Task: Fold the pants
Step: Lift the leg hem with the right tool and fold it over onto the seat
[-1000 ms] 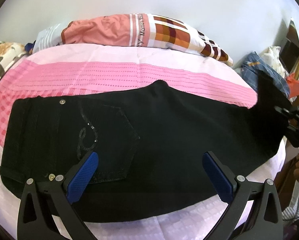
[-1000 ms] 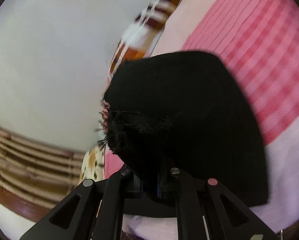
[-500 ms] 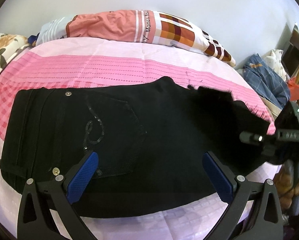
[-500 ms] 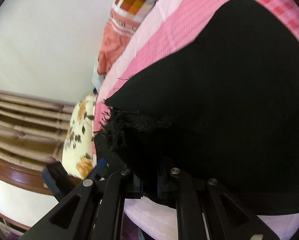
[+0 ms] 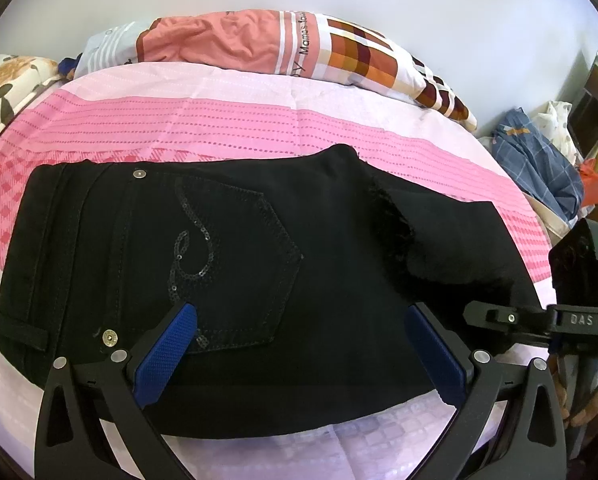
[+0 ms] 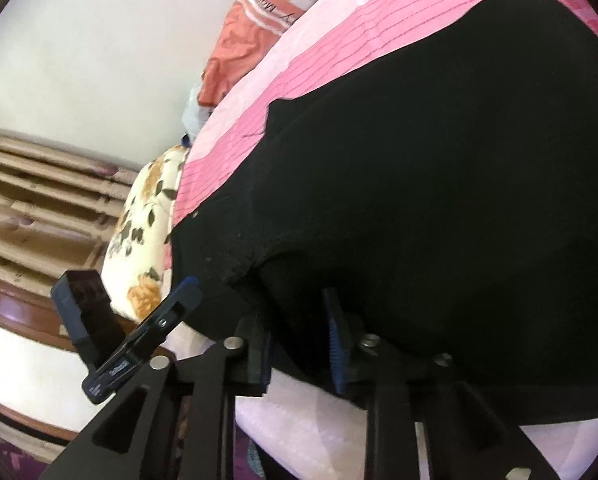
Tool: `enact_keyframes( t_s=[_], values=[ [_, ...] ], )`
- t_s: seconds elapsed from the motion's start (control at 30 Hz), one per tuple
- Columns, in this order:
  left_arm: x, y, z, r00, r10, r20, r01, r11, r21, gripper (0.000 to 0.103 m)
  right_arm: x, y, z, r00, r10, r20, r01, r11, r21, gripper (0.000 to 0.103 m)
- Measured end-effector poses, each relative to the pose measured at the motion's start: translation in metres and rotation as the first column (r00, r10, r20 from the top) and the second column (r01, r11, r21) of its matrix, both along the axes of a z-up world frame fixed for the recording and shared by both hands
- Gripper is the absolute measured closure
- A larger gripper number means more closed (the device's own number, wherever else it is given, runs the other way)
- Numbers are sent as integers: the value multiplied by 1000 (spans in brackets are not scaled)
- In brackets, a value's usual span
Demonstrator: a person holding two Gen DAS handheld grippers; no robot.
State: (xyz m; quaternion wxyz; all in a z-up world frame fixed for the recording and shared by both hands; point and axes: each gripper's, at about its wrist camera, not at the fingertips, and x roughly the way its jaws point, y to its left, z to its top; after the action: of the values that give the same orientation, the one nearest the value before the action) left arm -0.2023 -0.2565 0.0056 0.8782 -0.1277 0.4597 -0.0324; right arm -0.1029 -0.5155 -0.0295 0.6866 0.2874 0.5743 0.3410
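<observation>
Left wrist view: pink bedsheet (image 5: 227, 120) under everything, black pants (image 5: 239, 248) spread flat on it just ahead of the left gripper (image 5: 299, 352), frayed leg end (image 5: 395, 236) folded over forward-right of it. Left gripper jaws wide apart, nothing between the blue pads (image 5: 167, 354). Right gripper (image 6: 299, 332) jaws opening, pants fabric between them, grip slackening.
</observation>
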Motion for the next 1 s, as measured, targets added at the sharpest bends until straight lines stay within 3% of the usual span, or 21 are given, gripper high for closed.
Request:
enact_keyframes(
  t_s=[0.1,0.13,0.17,0.23,0.3,0.43,0.57,0.73,0.87,1.0],
  values=[
    [0,1,-1,1000,3,-8,-3,1000,-3,0,-2,-4,0,999,18,-34,-14,994,106,69],
    [1,1,-1,1000,3,-10,-3,1000,-4,0,-1,-9,-2,998,17,-60,-5,983,183,65],
    [1,1,-1,1000,4,-12,-4,1000,-3,0,1,-13,-7,994,10,-112,25,952,306,65],
    [0,3,-1,1000,3,-14,-3,1000,-3,0,6,-34,-13,981,-44,-189,124,890,439,61],
    [0,2,0,1000,4,-12,-4,1000,-2,0,12,-62,-14,973,-128,-191,199,887,416,55],
    [0,4,-1,1000,3,-13,-3,1000,-7,0,16,-87,-13,964,-191,-185,250,884,394,54],
    [1,3,0,1000,-4,-15,4,1000,-7,0,13,-86,-11,988,-86,-128,127,922,365,54],
    [3,1,-2,1000,-8,-24,8,1000,-3,0,8,-53,-20,995,31,-94,5,931,364,54],
    [3,3,-4,999,-6,-36,6,1000,-4,0,6,-31,-26,994,97,-51,-78,955,286,66],
    [3,5,-6,999,1,-41,-2,1000,-17,0,8,-40,-23,992,109,-58,-84,942,324,65]
  ],
)
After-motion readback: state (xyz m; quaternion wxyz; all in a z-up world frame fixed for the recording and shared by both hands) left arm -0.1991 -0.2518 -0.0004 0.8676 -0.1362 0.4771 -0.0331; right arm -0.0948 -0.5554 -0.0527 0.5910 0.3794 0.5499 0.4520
